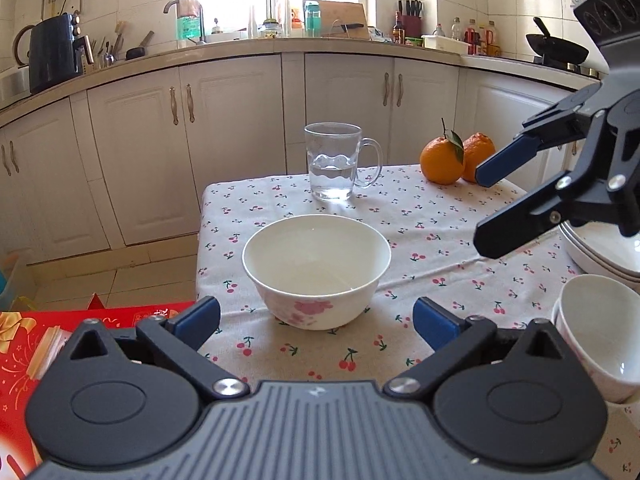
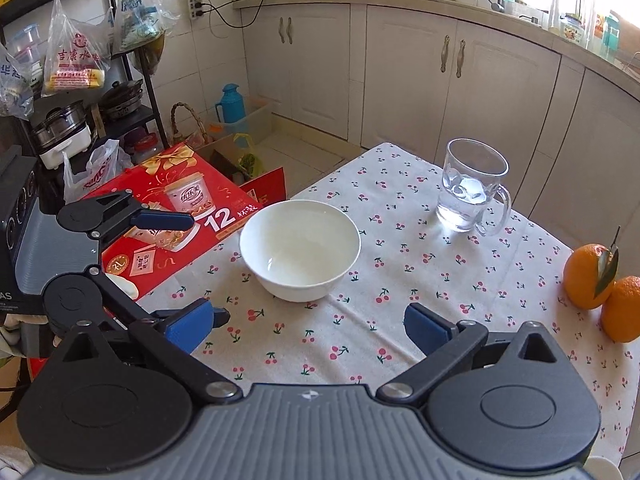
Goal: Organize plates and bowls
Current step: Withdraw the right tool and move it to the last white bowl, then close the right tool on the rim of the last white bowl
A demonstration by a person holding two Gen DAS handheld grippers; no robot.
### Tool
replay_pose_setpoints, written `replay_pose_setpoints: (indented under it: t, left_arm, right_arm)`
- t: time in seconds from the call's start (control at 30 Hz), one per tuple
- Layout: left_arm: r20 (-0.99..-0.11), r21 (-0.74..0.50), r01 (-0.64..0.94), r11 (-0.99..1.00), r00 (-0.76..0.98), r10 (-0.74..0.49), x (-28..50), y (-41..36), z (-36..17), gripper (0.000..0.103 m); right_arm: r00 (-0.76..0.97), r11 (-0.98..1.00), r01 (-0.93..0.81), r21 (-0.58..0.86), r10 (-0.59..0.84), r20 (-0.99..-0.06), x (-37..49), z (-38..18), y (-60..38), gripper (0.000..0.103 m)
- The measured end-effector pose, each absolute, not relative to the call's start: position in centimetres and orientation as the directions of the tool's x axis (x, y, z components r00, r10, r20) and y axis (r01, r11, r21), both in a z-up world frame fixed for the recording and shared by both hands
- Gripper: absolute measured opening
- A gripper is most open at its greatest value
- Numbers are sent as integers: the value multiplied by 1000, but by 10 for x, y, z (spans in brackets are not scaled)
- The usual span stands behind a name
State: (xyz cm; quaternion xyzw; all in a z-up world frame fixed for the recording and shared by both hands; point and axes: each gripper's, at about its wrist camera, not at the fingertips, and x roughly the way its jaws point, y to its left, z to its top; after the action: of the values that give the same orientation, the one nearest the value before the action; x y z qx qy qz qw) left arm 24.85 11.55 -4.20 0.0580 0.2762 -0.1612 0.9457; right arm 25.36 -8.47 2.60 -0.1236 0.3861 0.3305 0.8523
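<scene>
The white porcelain bowl [image 1: 317, 270] sits upright and empty at the centre of both frames, on the cherry-print cloth of the worktop [image 1: 420, 216], apart from everything else. A pink blossom motif marks its outer wall. It looks glazed, rigid and breakable, probably of moderate weight, with a smooth slippery surface; a pinch over the thin rim, one pad inside the wall and one outside, seems the surest hold, since the rounded body gives flat pads little purchase.

At the right edge of the left wrist view, a stack of shallow white plates [image 1: 600, 256] lies partly hidden, and below it two smaller white bowls [image 1: 600, 332] appear nested; that looks like the likely gathering place.

The left hand-held gripper [image 1: 316, 318] hovers just short of the bowl with its blue pads spread wide and nothing between them. The right hand-held gripper [image 2: 306, 326] is likewise spread and empty, above the near part of the cloth, its fingers pointing toward the bowl.

A glass mug [image 1: 338, 162] part-filled with water stands beyond the bowl in the upper middle of the frame, and two oranges [image 1: 456, 158] rest at the upper right. A red gift carton [image 2: 176, 216] lies beside the worktop at the left of the right wrist view. The mug could tip if brushed while lifting.
</scene>
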Motion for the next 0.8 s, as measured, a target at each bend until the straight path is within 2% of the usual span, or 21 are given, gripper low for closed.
replay_pose_setpoints:
  t: [0.53,0.8]
  left_arm:
    - [-551,10,360,933,780,-295,292,106,-69,102]
    - [-554,-20,366,931,770,-315,296,108,-73,99]
  right_arm:
    - [352,703,-701,124,491,-797,345,-8,-48,100]
    - [296,678,-717,159,504,-811,364,-24,-33,86]
